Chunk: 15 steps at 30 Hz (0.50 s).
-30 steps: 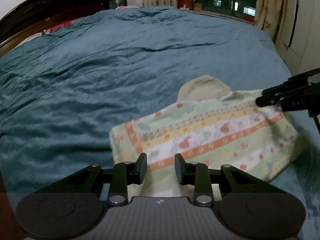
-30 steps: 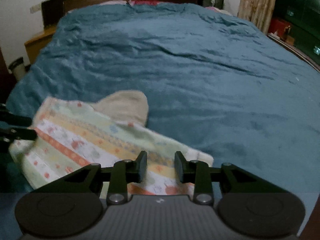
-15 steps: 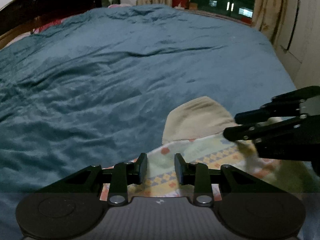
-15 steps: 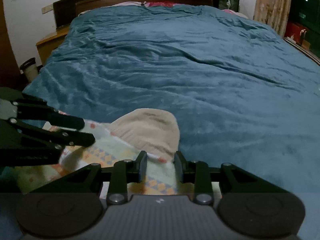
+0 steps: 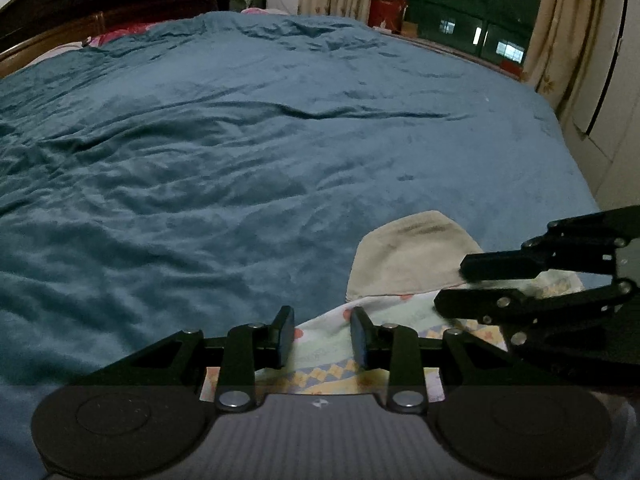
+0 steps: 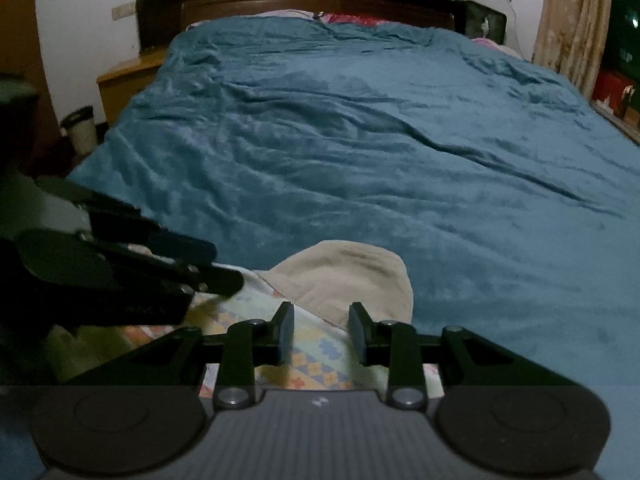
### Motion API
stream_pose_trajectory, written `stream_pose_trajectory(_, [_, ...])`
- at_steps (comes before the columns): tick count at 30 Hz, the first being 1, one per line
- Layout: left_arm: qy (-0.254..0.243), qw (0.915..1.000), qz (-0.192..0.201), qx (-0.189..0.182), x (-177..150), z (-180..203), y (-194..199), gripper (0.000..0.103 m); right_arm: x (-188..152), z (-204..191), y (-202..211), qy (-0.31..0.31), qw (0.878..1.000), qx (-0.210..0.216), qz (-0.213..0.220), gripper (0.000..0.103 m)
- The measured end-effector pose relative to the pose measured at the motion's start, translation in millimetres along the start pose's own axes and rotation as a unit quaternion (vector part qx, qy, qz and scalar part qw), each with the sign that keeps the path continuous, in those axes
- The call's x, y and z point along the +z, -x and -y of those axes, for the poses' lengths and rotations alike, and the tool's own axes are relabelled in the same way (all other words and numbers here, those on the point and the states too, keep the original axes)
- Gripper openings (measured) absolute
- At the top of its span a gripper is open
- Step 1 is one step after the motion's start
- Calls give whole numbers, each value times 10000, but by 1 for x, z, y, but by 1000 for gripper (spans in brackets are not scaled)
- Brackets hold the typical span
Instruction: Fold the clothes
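Bed (image 5: 240, 140) carries patterned garment (image 5: 332, 344), partly folded, hood (image 5: 408, 256) exposed; left claw (image 5: 322, 338), right claw (image 6: 321, 334) both released; final folds judged pending.

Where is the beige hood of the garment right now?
The beige hood lies flat on the teal blanket, just beyond both open grippers: ahead-right of the left gripper, slightly ahead of the right gripper.

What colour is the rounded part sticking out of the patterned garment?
Plain beige; the hood shows best in the right wrist view.
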<state>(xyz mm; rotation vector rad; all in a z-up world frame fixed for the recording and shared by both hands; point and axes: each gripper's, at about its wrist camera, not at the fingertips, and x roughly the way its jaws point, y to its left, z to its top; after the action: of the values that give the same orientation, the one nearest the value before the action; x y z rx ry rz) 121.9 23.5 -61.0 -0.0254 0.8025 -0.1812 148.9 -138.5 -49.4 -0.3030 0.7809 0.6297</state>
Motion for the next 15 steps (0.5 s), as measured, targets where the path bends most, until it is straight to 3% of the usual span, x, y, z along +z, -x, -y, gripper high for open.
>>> stream_pose_trajectory(5, [78,9997,-51,233,-4,-13,-5,34,-3,-8,1,116,9999,39,-17,30])
stream_pose_trajectory(15, [380,9986,28,361,-20,-41,29,33,-13,-38,10,321,9991,256,-104,30])
